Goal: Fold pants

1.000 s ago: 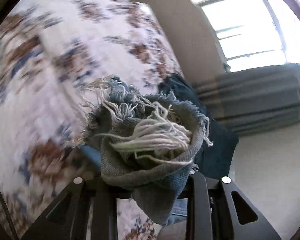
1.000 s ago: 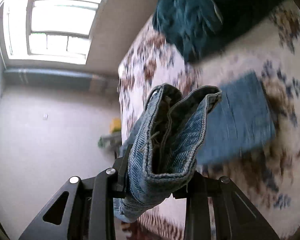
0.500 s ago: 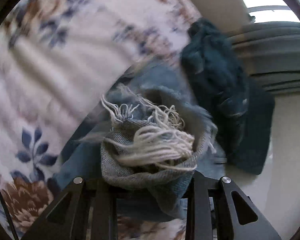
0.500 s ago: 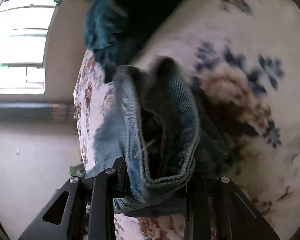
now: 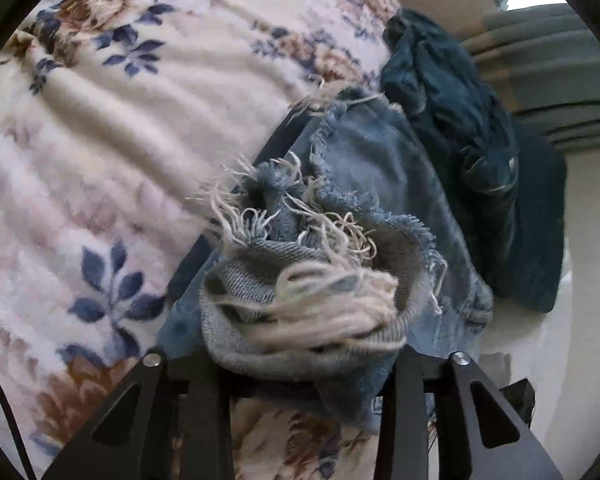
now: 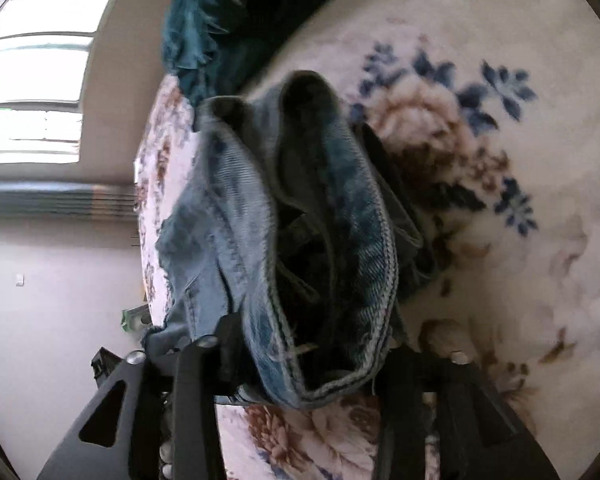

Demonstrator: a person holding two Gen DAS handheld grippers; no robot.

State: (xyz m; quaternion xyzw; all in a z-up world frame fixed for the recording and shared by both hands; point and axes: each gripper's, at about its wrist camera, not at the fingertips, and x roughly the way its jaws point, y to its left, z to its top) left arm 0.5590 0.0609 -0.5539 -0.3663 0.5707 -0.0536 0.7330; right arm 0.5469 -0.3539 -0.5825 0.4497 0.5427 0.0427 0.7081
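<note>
Jeans carried over to the bed, both ends pinched, the fold being laid down

The jeans (image 5: 364, 184) are gripped at two ends: the left gripper (image 5: 300, 364) has its fingers clamped on the frayed hem (image 5: 312, 280), the right gripper (image 6: 300, 364) on a stitched, bunched edge (image 6: 300, 240) (waistband or seam, hard to tell). The rest of the denim already lies on the floral blanket (image 5: 100, 128) of the bed, with a dark teal garment (image 5: 460, 128) at two o'clock of it in the left view. Next, I judge, both ends must be lowered flat onto the lying layer, edges matched, before letting go. Compared with a second ago, the window has swung almost out of the left view and the blanket fills both views, closer.
</note>
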